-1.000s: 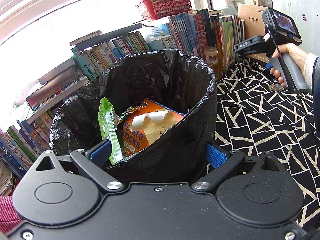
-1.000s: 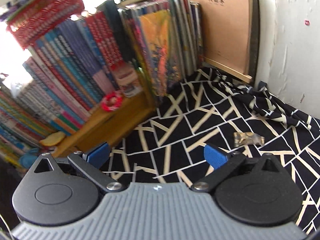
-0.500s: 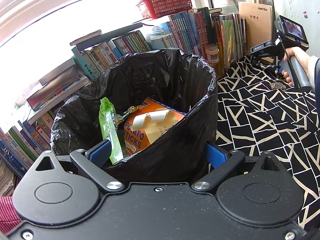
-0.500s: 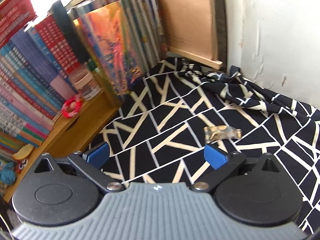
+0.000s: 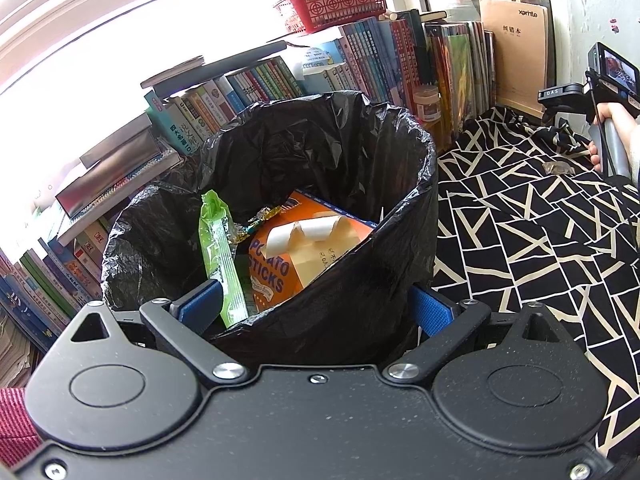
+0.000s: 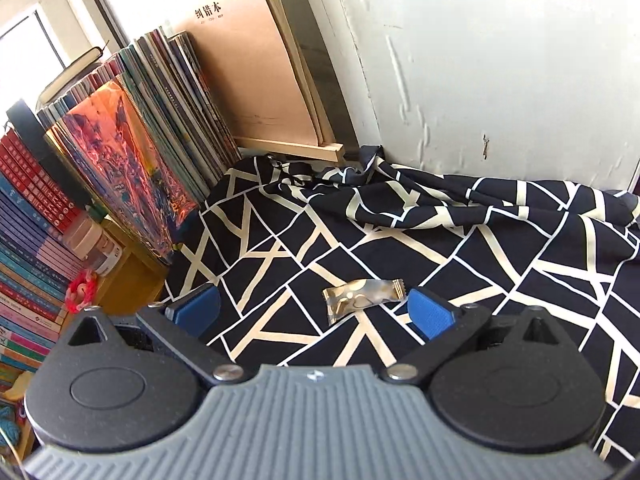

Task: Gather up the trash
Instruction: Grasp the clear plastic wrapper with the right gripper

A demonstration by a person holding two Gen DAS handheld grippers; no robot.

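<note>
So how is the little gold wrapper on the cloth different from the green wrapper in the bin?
The gold wrapper lies flat on the black-and-white cloth, while the green wrapper stands on end inside the black bin bag. The gold one is short and crinkled; the green one is long and thin. The gold one lies alone; the green one leans beside an orange box. Both look empty.

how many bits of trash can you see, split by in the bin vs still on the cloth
in the bin: 3 (green wrapper, potato sticks box, gold foil wrapper)
on the cloth: 1 (candy wrapper)
total: 4
</note>
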